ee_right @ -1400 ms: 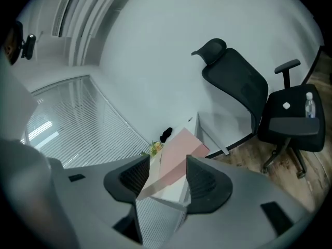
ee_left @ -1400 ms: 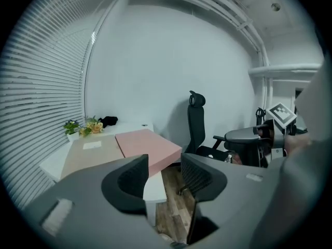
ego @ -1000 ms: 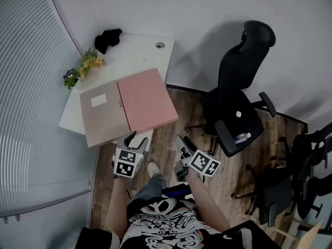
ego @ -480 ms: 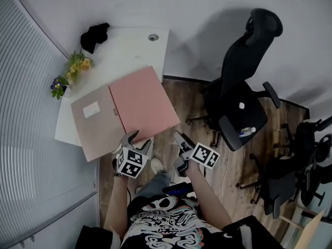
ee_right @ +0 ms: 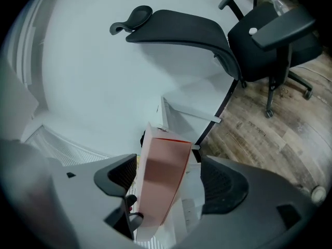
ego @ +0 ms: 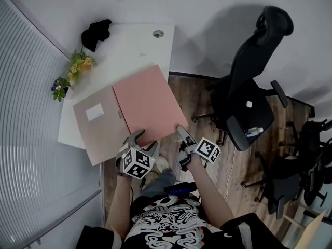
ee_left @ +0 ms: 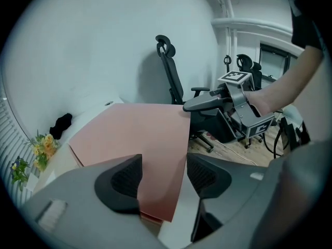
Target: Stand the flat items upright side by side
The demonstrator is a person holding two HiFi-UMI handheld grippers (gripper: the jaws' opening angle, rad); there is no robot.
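Observation:
A pink flat item [ego: 147, 104] lies on the white table [ego: 136, 48] beside a tan flat item [ego: 98, 123] with a white label; both overhang the near table edge. My left gripper [ego: 145, 140] is at the pink item's near edge. In the left gripper view the pink item [ee_left: 140, 139] reaches between the left gripper's [ee_left: 163, 178] pads without touching them. My right gripper [ego: 181, 141] is at the item's near right corner. In the right gripper view the pink item [ee_right: 161, 185] shows edge-on between the right gripper's [ee_right: 171, 180] wide jaws. Both grippers' jaws have just been opening.
A black office chair [ego: 249, 108] with a small bottle [ego: 253, 132] on its seat stands to the right on the wood floor. More chairs [ego: 306, 160] crowd the far right. Flowers [ego: 78, 69] and a black object [ego: 96, 32] sit at the table's far left, by the ribbed wall.
Both grippers have come down and closer to the pink item's near edge, and their jaws stand wider. The flat items have not moved on the table.

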